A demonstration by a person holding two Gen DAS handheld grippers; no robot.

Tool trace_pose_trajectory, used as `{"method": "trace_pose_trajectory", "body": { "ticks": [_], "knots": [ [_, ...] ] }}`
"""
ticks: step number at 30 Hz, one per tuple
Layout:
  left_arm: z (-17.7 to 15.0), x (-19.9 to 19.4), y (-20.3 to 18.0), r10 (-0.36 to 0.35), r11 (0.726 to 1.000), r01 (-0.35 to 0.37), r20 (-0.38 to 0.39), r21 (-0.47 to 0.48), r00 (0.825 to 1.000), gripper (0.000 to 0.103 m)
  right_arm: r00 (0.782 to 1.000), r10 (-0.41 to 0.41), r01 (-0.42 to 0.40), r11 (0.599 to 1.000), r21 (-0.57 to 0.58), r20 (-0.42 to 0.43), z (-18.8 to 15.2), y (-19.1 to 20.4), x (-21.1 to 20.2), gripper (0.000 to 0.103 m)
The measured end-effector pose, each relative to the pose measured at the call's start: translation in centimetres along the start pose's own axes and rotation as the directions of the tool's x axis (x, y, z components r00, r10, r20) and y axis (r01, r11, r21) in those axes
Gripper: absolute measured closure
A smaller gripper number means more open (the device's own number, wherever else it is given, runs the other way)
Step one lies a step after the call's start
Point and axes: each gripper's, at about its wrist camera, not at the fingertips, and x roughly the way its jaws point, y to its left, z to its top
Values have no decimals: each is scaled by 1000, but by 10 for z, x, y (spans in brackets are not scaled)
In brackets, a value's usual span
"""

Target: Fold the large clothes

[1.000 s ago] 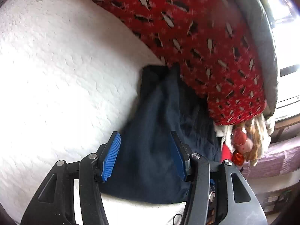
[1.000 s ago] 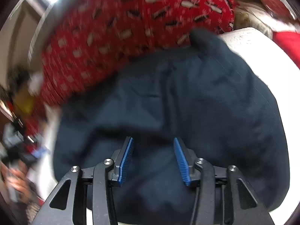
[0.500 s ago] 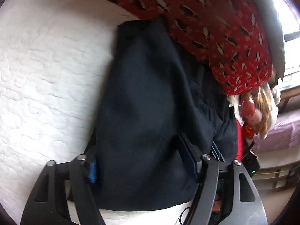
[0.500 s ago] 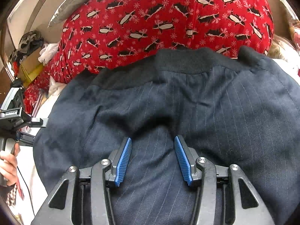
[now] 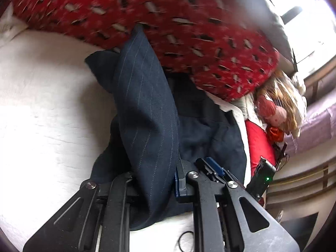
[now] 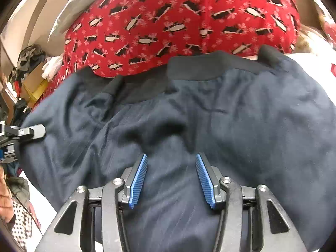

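A dark navy pinstriped garment point(image 5: 147, 109) lies on a white quilted bed point(image 5: 48, 105), against a red penguin-print cushion point(image 5: 168, 16). My left gripper point(image 5: 155, 180) is shut on a fold of the garment, and the cloth rises from between its jaws. In the right wrist view the garment point(image 6: 241, 126) fills the middle, its black ribbed band point(image 6: 201, 67) at the far edge. My right gripper point(image 6: 171, 180) is open, its blue pads on either side of a raised ridge of the cloth. The left gripper point(image 6: 31, 132) shows at the garment's left edge.
The red cushion point(image 6: 178, 21) blocks the far side. A doll with long hair point(image 5: 275, 109) and a red item point(image 5: 258, 140) lie at the bed's right edge. Clutter and a cardboard box point(image 6: 33, 79) stand at the left. A person's hand point(image 6: 6, 197) is at the lower left.
My left gripper went from open beside the garment to shut on a fold of it, lifting the cloth. My right gripper stayed open and moved closer over the garment.
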Motion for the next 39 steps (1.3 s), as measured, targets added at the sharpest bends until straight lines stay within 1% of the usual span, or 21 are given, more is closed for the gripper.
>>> {"method": "trace_pose_trajectory", "body": {
  "ticks": [2, 5, 7, 8, 9, 10, 13, 14, 16, 18, 22, 26, 28, 30, 32, 34, 36, 37, 38, 39],
  "knots": [
    [-2, 1, -14, -4, 1000, 4, 1, 14, 1000, 90, 1000, -11, 11, 1000, -3, 21, -2, -2, -14, 53],
    [-4, 6, -28, -3, 1000, 3, 1, 19, 1000, 91, 995, -47, 50, 998, -38, 90, -7, -8, -42, 53],
    [-5, 10, -35, -1, 1000, 1, -2, 14, 1000, 91, 983, -101, 111, 992, -61, 155, -13, -16, -62, 53],
    [-6, 10, -35, 1, 1000, -1, -3, 9, 1000, 91, 971, -140, 156, 986, -67, 193, -18, -22, -73, 52],
    [-7, 11, -37, 1, 1000, -1, -4, 5, 1000, 91, 961, -170, 189, 980, -67, 218, -22, -28, -79, 47],
    [-7, 12, -38, 1, 1000, -1, -7, -1, 1000, 91, 954, -196, 214, 975, -58, 227, -26, -37, -83, 45],
    [-9, 16, -46, -2, 1000, 1, -15, -22, 1000, 92, 968, -199, 203, 979, -15, 151, -37, -65, -71, 44],
    [-10, 16, -49, -1, 1000, 0, -17, -25, 1000, 92, 968, -197, 204, 978, -32, 158, -43, -68, -66, 44],
    [-12, 17, -56, 2, 1000, -2, -20, -24, 1000, 92, 957, -210, 227, 972, -67, 197, -50, -63, -66, 42],
    [-13, 19, -64, 6, 1000, -7, -23, -22, 1000, 92, 952, -230, 250, 965, -82, 200, -51, -58, -62, 36],
    [-14, 29, -76, 5, 1000, -6, -39, -26, 999, 93, 954, -214, 234, 969, -79, 209, -52, -58, -62, 34],
    [-16, 51, -92, -2, 999, -1, -74, -33, 997, 93, 962, -159, 174, 984, -46, 221, -53, -67, -67, 34],
    [-20, 67, -103, -9, 1000, 6, -101, -30, 995, 94, 963, -146, 158, 987, -39, 225, -54, -69, -67, 34],
    [-29, 88, -116, 12, 1000, -13, -136, -5, 991, 94, 963, -140, 152, 988, -36, 229, -54, -70, -68, 34],
    [-37, 109, -123, 50, 999, -46, -171, 22, 984, 94, 964, -133, 145, 989, -32, 232, -55, -71, -68, 34],
    [-42, 124, -125, 58, 998, -54, -209, 21, 976, 94, 964, -126, 136, 990, -28, 235, -55, -71, -69, 34],
    [-48, 134, -125, 49, 999, -46, -245, 18, 968, 87, 964, -116, 125, 992, -23, 238, -55, -74, -70, 34],
    [-50, 133, -126, 43, 999, -39, -249, 24, 968, 83, 965, -109, 118, 993, -19, 240, -55, -74, -70, 34],
    [-52, 131, -128, 31, 999, -23, -252, 33, 967, 72, 965, -105, 113, 993, -17, 241, -55, -75, -70, 34],
    [-52, 126, -131, 12, 999, -2, -254, 41, 967, 63, 965, -104, 111, 994, -16, 241, -55, -76, -70, 34]
  ]
}}
